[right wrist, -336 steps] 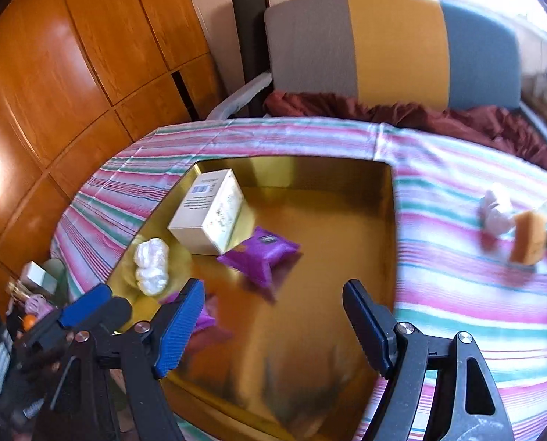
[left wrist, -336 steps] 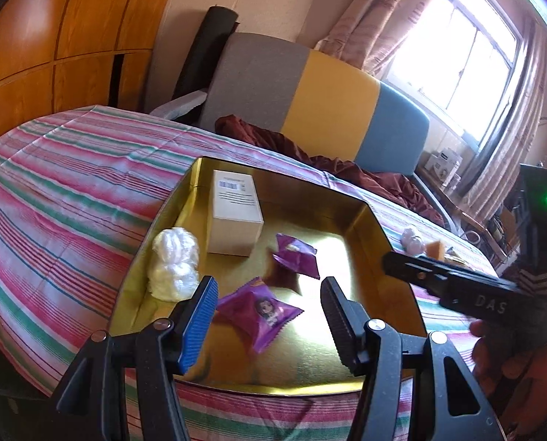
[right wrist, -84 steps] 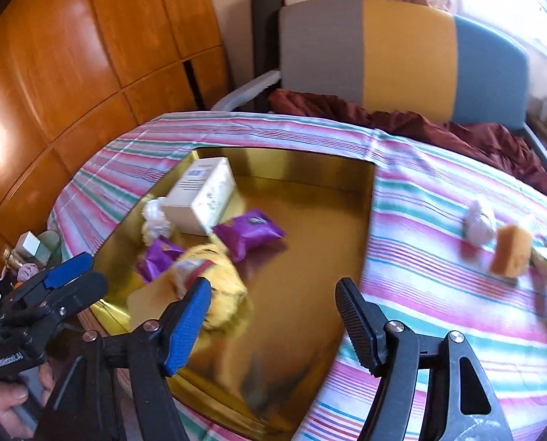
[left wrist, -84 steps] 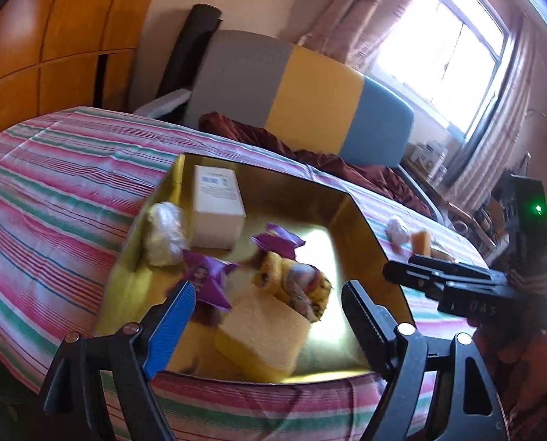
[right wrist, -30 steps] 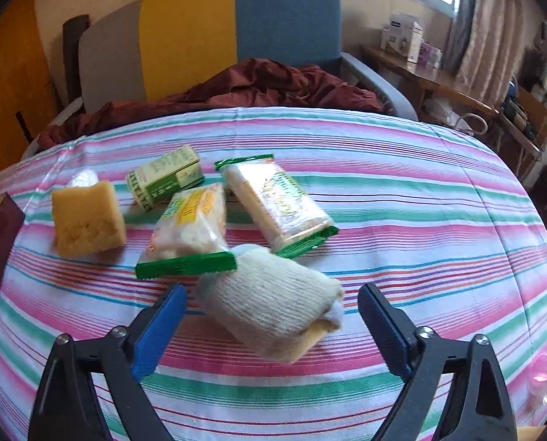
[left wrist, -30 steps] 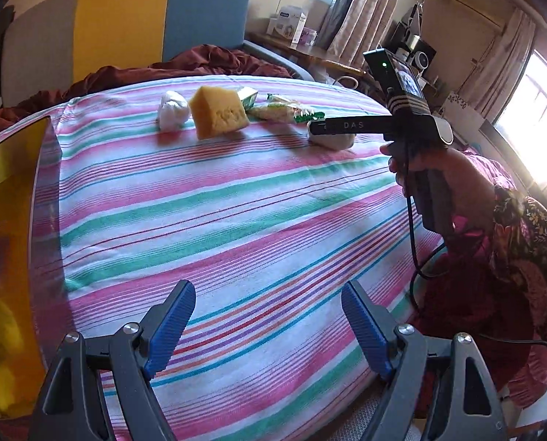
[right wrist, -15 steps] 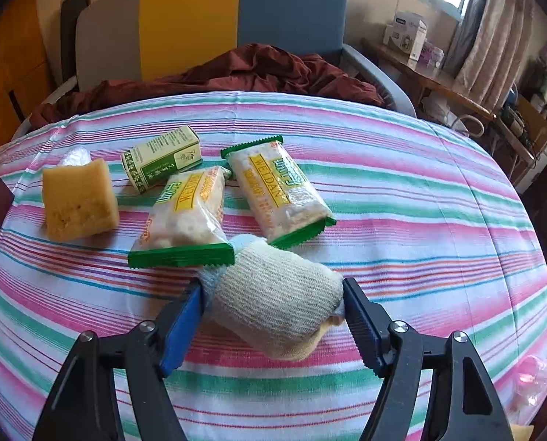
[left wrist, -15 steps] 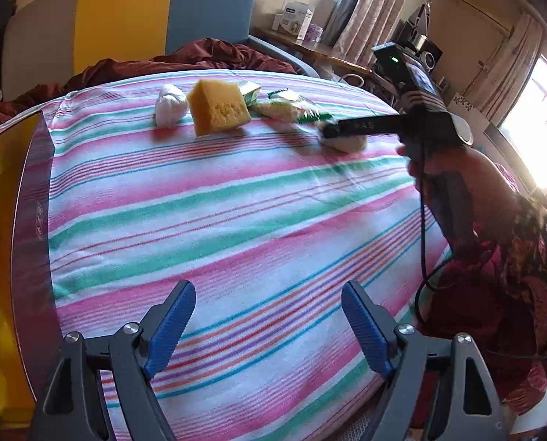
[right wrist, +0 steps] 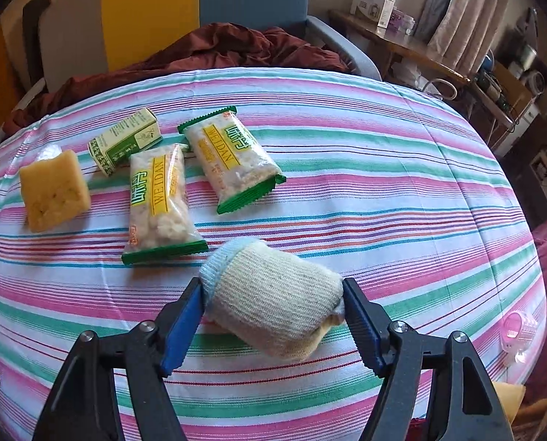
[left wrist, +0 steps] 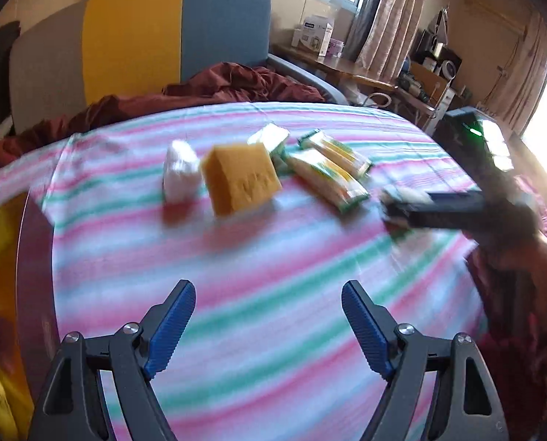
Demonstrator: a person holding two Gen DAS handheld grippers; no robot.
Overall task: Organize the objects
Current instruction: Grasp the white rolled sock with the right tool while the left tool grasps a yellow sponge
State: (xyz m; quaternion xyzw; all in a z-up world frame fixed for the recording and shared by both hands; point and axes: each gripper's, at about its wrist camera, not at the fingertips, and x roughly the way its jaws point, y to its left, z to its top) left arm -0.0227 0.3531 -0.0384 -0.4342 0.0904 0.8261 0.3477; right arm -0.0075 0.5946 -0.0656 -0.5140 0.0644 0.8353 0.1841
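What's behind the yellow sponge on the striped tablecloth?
In the right wrist view, a crumpled white wad peeks out behind the yellow sponge, mostly covered by it. The left wrist view shows the wad beside the sponge, blurred. What it is, I can't tell.

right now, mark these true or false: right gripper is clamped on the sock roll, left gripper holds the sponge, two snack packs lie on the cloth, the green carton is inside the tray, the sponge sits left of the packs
1. The right gripper is clamped on the sock roll. True.
2. The left gripper holds the sponge. False: its jaws are open and empty.
3. Two snack packs lie on the cloth. True.
4. The green carton is inside the tray. False: it lies on the cloth by the packs.
5. The sponge sits left of the packs in the right wrist view. True.
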